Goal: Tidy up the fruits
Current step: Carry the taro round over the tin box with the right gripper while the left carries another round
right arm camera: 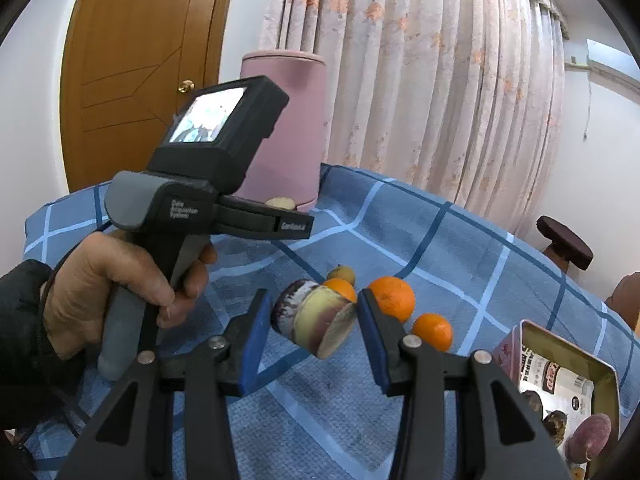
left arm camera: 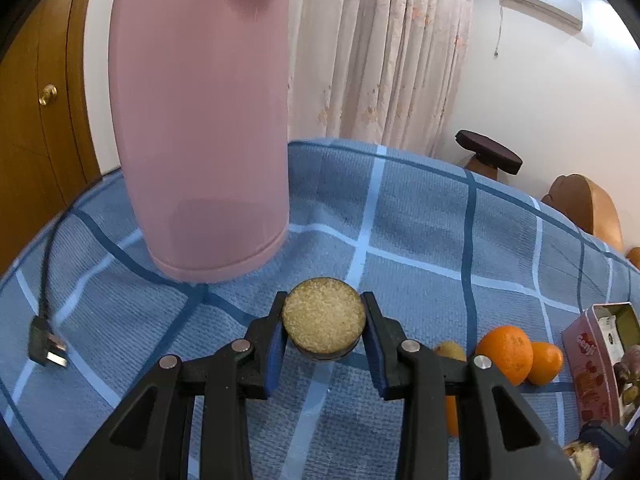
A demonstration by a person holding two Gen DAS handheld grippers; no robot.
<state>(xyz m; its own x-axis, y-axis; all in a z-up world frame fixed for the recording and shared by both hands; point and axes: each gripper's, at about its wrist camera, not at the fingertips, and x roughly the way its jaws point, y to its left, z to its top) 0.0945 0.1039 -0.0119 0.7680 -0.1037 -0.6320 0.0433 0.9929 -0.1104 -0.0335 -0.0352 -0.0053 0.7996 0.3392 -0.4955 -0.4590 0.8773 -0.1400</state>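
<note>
My view — blue checked tablecloth [left arm camera: 420,220], on it pink bin [left arm camera: 200,120], oranges [left arm camera: 506,352], kiwi [left arm camera: 450,350], tin box [left arm camera: 592,364], black plug [left arm camera: 46,346].

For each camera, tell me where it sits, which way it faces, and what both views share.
Left wrist: sits on the left claw, looking forward over the blue checked cloth toward the pink bin; its fingers clamp a round cut fruit piece.
Right wrist: sits on the right claw, facing the same way; it holds a purple fruit chunk, with the person's left hand in view.
Shared: bin, cloth, curtain, oranges, pink tin.
</note>
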